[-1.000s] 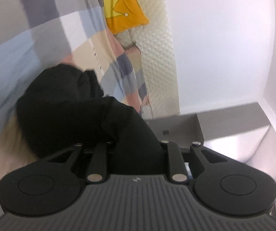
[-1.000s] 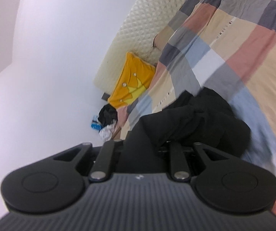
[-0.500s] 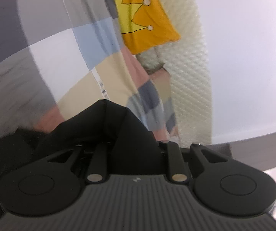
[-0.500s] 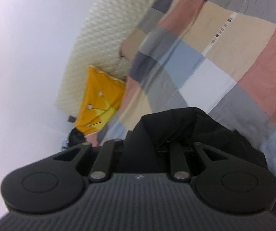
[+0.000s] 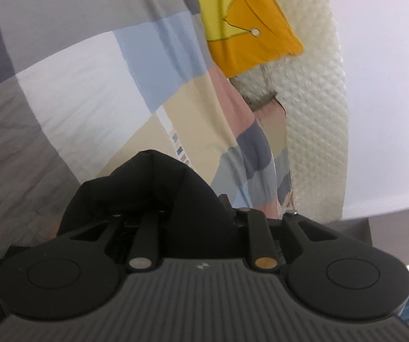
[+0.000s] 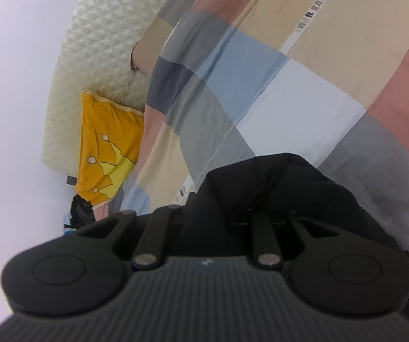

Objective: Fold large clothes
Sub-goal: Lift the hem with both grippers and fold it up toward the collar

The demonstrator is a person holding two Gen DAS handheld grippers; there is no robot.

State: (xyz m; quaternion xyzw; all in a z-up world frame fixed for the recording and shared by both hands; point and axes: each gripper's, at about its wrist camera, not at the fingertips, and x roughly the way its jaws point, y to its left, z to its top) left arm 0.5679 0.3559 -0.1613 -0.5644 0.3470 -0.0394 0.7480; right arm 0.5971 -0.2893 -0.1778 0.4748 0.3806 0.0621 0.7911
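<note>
A black garment (image 5: pixel 159 188) bunches over my left gripper (image 5: pixel 196 213), which is shut on it; the fingertips are hidden under the cloth. In the right wrist view the same black garment (image 6: pixel 275 188) drapes over my right gripper (image 6: pixel 213 216), which is also shut on it. Both grippers hold the cloth above a bed with a checked cover (image 5: pixel 76 85), which also shows in the right wrist view (image 6: pixel 304 71).
A yellow crown pillow (image 5: pixel 241 20) lies at the head of the bed, against a cream quilted headboard (image 5: pixel 315 114). It also shows in the right wrist view (image 6: pixel 107 148). A dark heap (image 6: pixel 80 213) lies beside the bed. White wall is behind.
Both grippers have lifted and moved toward the head of the bed with the garment. The bunched black heap that lay ahead is now drawn up at the jaws.
</note>
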